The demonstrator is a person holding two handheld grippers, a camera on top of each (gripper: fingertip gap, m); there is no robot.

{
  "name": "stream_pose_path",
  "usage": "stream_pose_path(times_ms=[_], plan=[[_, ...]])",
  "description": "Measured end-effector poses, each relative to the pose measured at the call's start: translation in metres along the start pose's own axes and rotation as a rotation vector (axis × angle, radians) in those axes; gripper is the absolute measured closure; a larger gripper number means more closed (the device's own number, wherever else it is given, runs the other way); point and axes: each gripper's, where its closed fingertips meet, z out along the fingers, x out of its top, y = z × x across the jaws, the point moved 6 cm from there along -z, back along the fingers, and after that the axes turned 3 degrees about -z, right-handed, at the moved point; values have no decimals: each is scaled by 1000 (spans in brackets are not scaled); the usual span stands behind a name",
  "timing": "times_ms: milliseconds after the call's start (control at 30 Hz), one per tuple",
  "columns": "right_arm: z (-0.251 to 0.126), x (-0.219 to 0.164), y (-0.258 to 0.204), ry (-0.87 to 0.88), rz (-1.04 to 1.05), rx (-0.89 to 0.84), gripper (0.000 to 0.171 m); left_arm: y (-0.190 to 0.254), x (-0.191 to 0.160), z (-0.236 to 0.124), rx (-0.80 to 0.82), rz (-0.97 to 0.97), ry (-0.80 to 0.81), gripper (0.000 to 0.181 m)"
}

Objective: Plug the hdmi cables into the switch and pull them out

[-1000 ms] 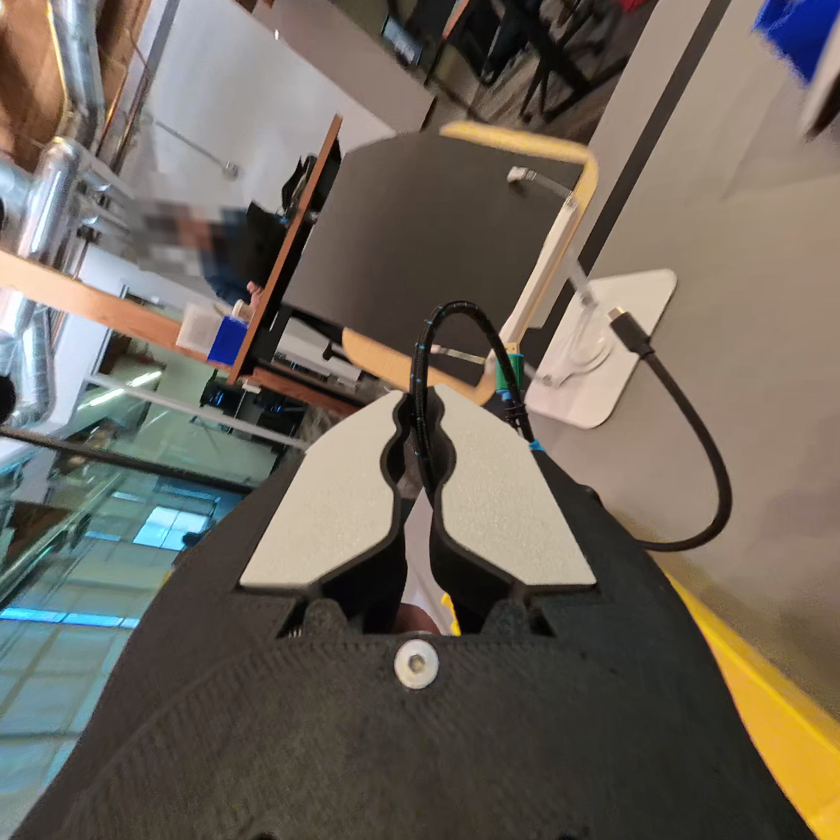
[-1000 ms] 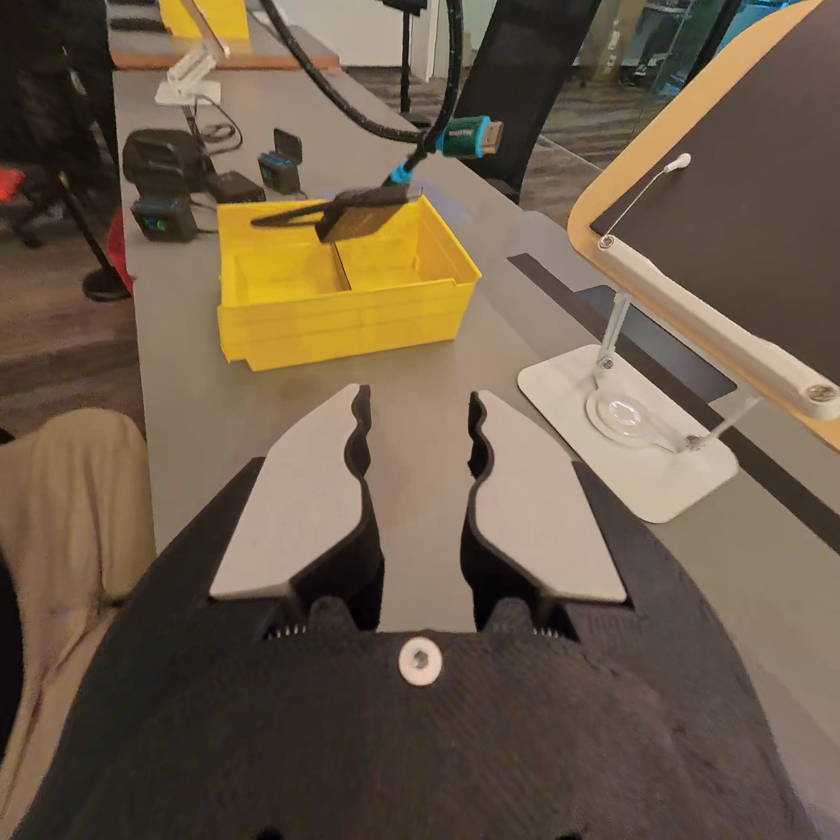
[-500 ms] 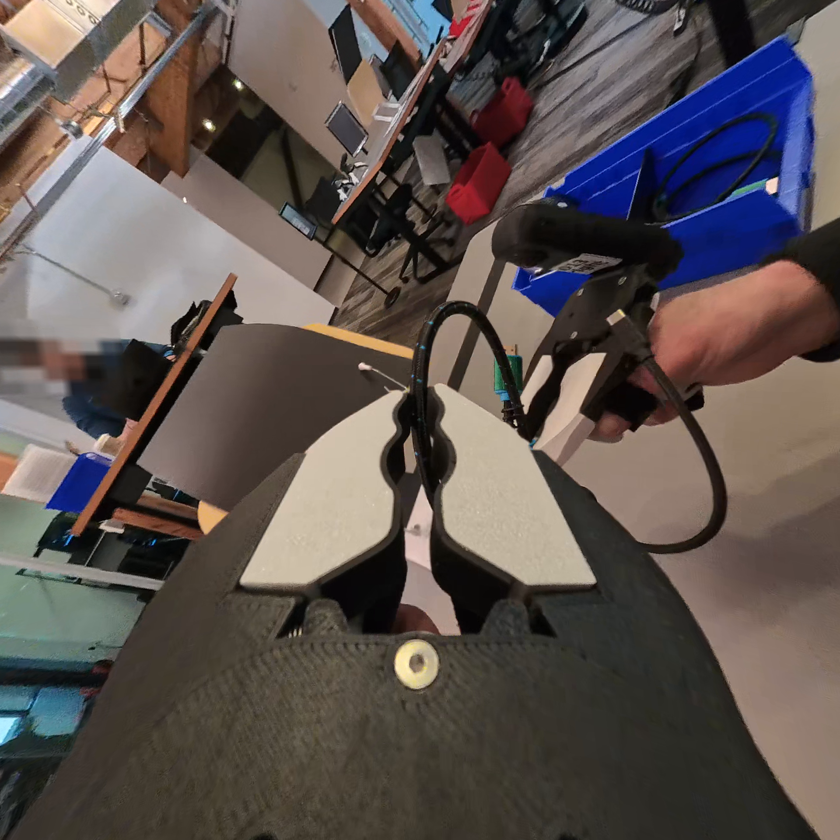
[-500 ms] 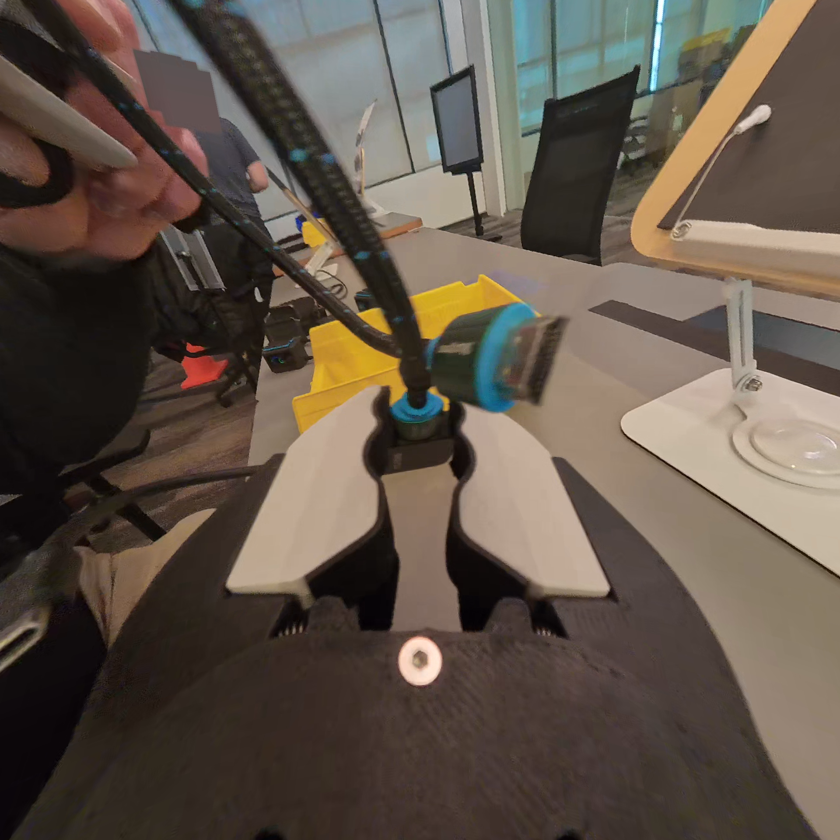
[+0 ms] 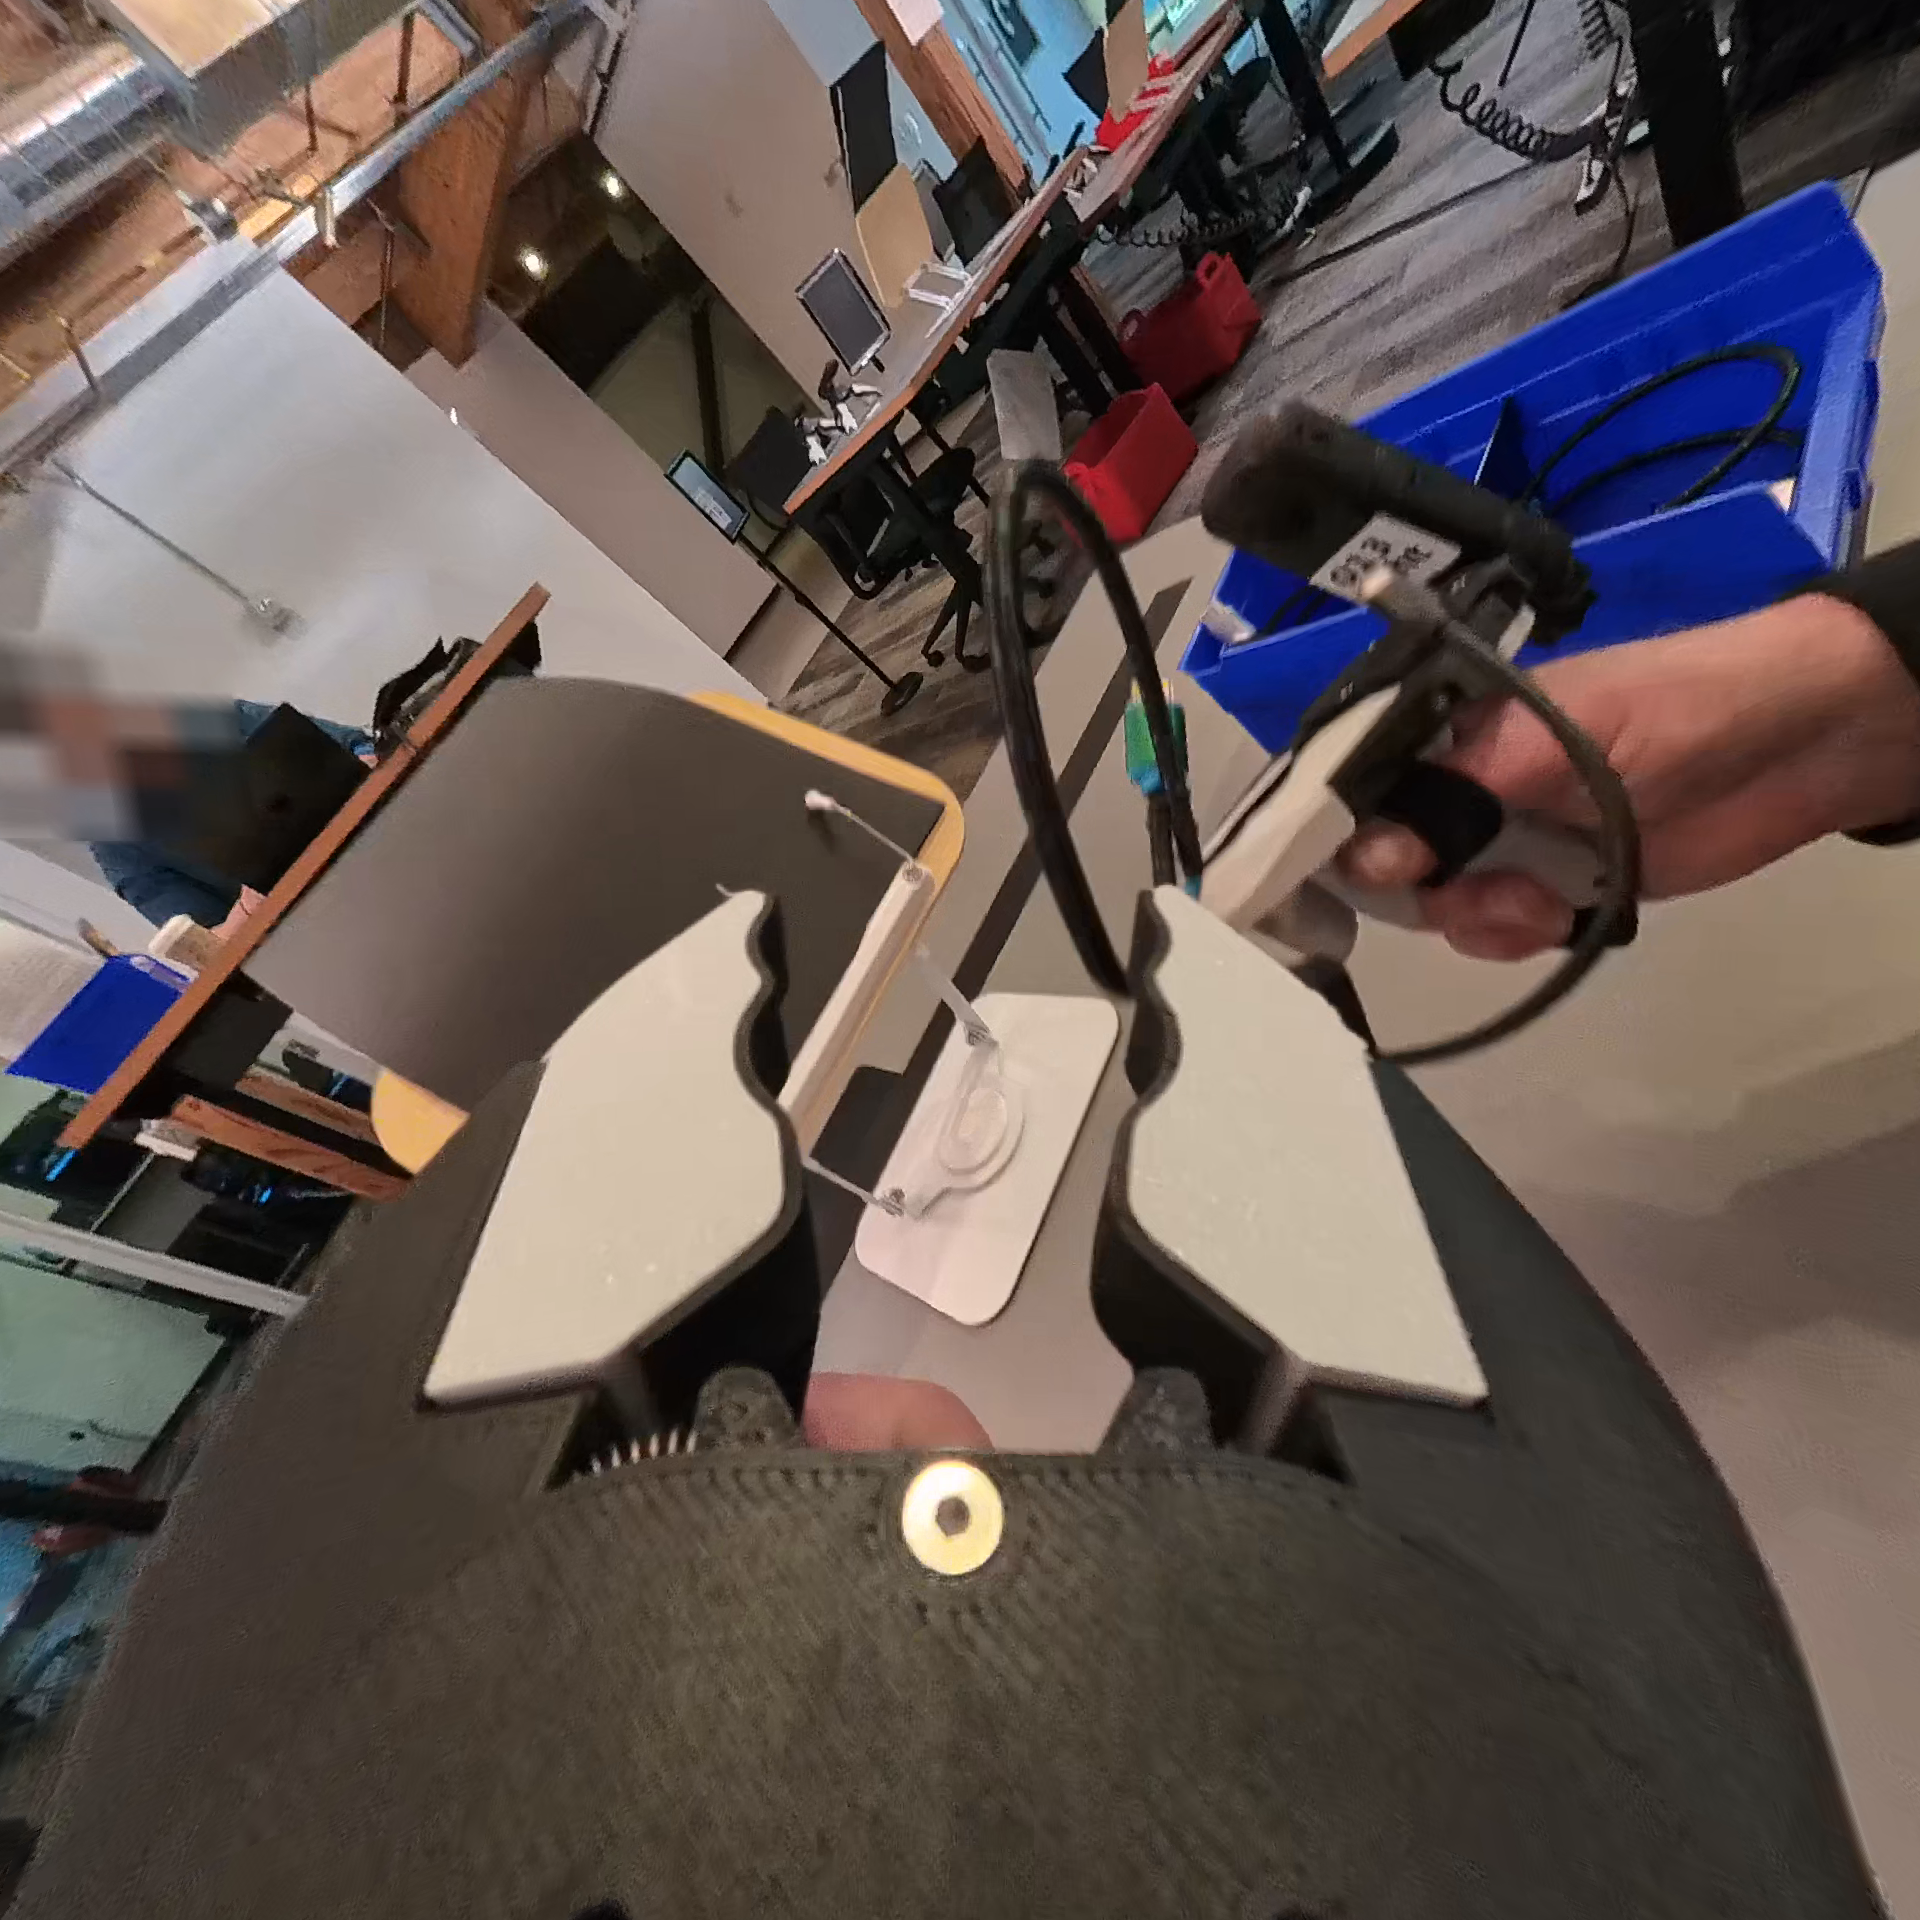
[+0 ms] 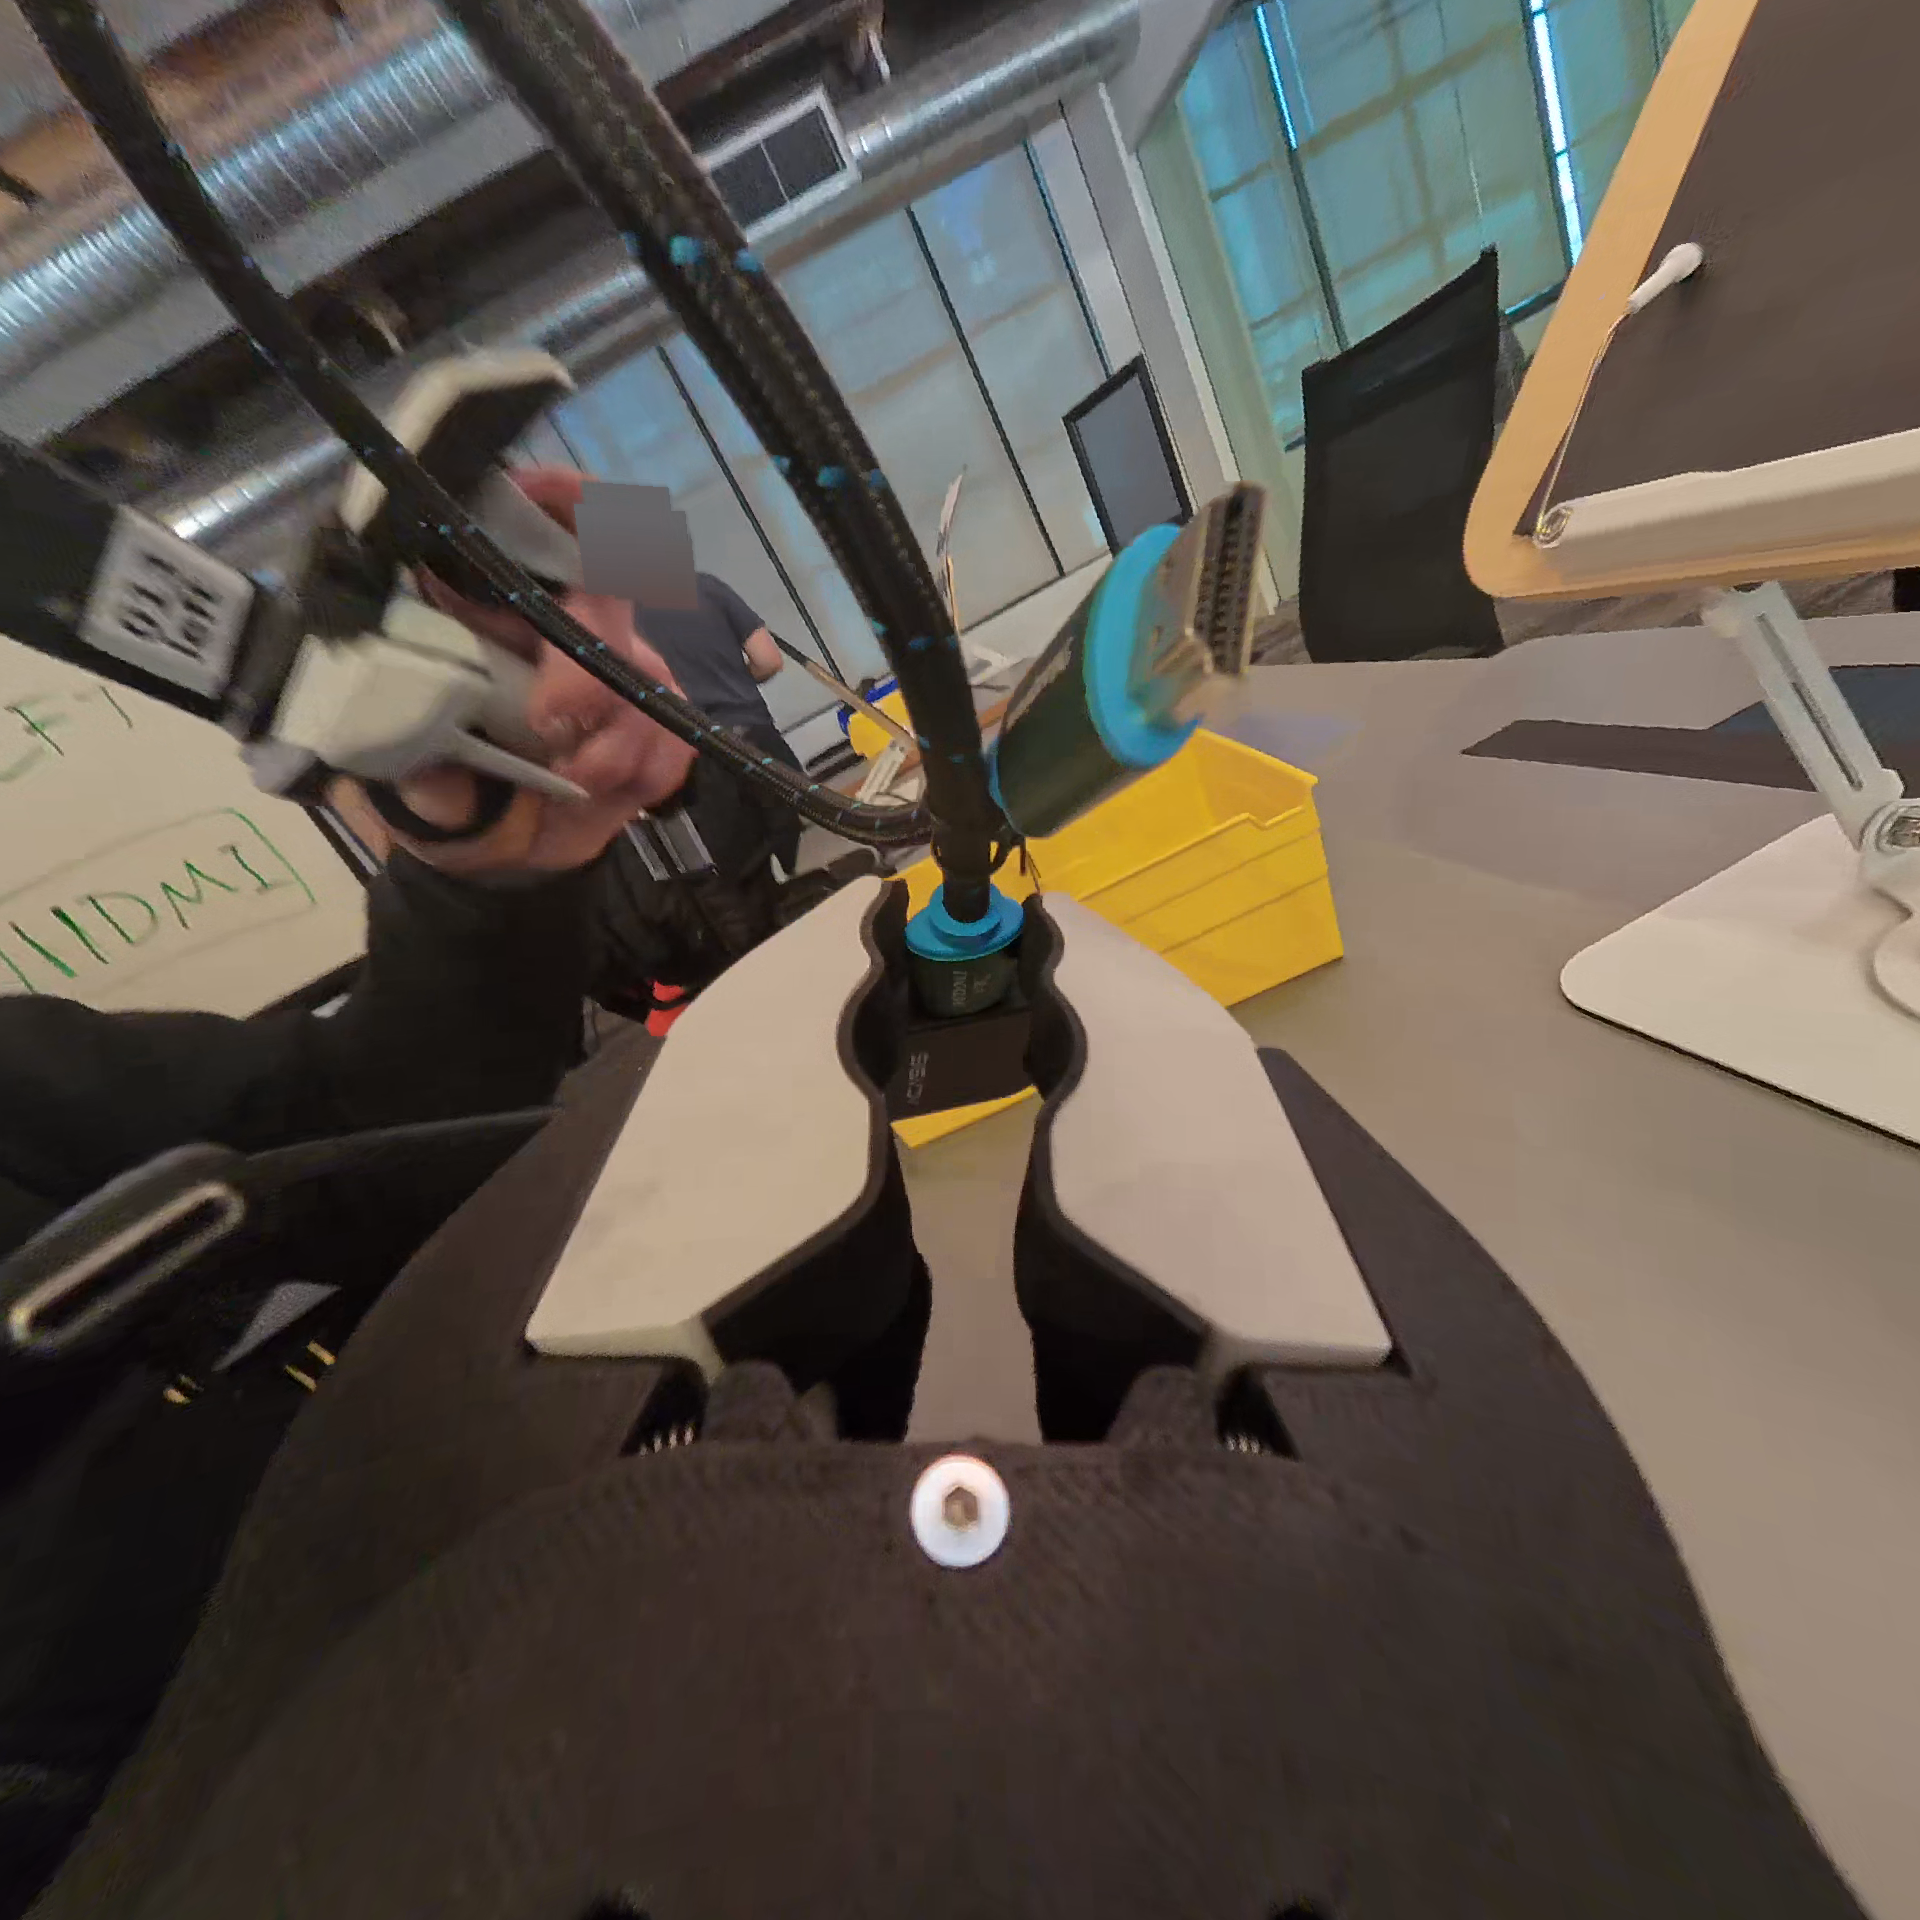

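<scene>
Right gripper [image 6: 961,997] is clamped on the small black switch [image 6: 961,1070], with a braided HDMI cable [image 6: 790,416] plugged into it. A loose blue-collared HDMI plug [image 6: 1132,665] hangs just above the switch. Left gripper [image 5: 951,945] gapes wide and holds nothing. Beyond the switch sits a yellow bin [image 6: 1205,883] on the grey table [image 6: 1558,1195].

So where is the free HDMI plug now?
In the right wrist view, the free HDMI plug hangs above the right gripper, before the yellow bin.
</scene>
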Motion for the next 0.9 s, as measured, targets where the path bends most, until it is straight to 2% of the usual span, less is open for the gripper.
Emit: stream_pose_path(times_ms=[133, 233, 400, 467, 567, 700, 900], plan=[[-6, 9, -2, 60, 63, 32, 151, 20, -40, 0, -30, 54, -82, 113], [-3, 12, -8, 79, 96, 60, 151, 46, -68, 11, -57, 125, -135, 103], [4, 11, -21, 94, 151, 114, 151, 75, -83, 28, 23, 371, -133, 99], [7, 8, -24, 94, 174, 126, 151, 81, -77, 30, 98, 450, -72, 113], [12, 3, -27, 90, 205, 151, 151, 81, -71, 32, 179, 451, -23, 136], [16, 0, -32, 90, 234, 187, 151, 81, -67, 31, 203, 465, 24, 161], [20, -5, -35, 70, 268, 222, 152, 75, -66, 25, 185, 380, 63, 167]])
